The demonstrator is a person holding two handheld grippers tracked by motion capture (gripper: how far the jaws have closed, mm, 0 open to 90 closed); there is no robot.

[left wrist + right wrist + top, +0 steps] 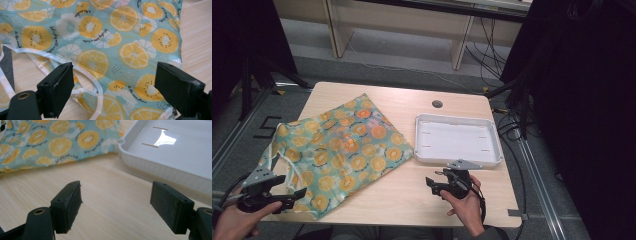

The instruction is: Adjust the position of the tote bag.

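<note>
On the cloth we find small black cursive lettering curling round the fruit slices, too fine for us to read with certainty. We count 1 cloth, 1 tray and 2 claws. The cloth is thin, teal fabric printed with orange and yellow citrus and kiwi slices, edged with white binding tape that loops into straps at its near corner. It lies flat on the left half of the pale wood-grain bench, its right corner just beside the tray. The tray is white plastic, rectangular, shallow, with rounded corners and a ribbed outer wall. The left claw hovers over the cloth's strapped near edge, jaws wide apart, gripping nothing. The right claw hangs over bare bench near the tray, jaws likewise spread and empty.
</note>
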